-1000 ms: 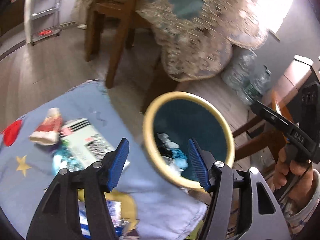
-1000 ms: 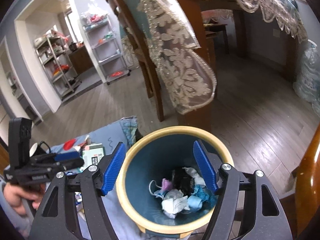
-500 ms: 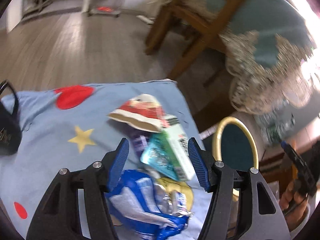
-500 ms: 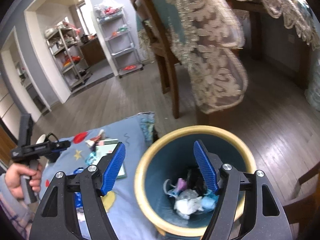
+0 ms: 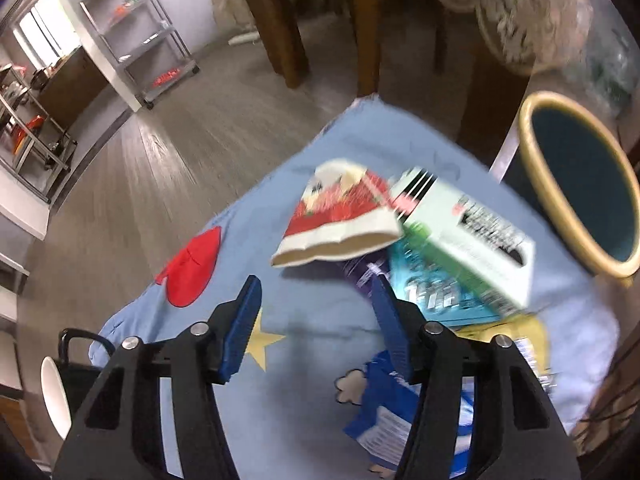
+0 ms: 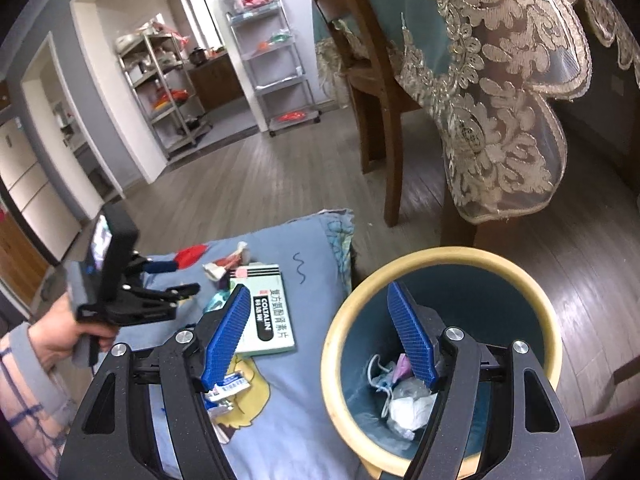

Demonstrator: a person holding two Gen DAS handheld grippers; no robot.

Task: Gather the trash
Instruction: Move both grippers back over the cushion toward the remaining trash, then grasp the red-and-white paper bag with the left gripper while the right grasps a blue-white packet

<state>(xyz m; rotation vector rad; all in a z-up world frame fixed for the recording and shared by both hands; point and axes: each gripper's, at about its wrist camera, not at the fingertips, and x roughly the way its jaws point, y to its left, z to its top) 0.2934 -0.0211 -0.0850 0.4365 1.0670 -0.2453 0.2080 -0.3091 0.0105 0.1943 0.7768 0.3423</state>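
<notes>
We've got the left gripper [image 5: 316, 322] tipped down over the blue cloth [image 5: 304, 360] on the table, its fingers [image 5: 240, 332] closing with nothing between them yet — aimed, we'd say, at the litter just ahead. First in line is the crushed paper cup [image 5: 340, 216], lying on its side, touching the green box [image 5: 460, 232] beside it, with a teal packet [image 5: 432, 292] tucked under that and a blue wrapper [image 5: 380, 420] nearer us. Further right, the bin [image 6: 440, 344] stands just off the table's edge, handy for drops — scraps already sit inside. The right gripper [image 6: 320, 336] hangs over its rim, fingers apart and empty. Around us: grey plank floor [image 6: 248, 184], metal shelves [image 6: 276, 60], a lace-draped chair [image 6: 384, 92].
</notes>
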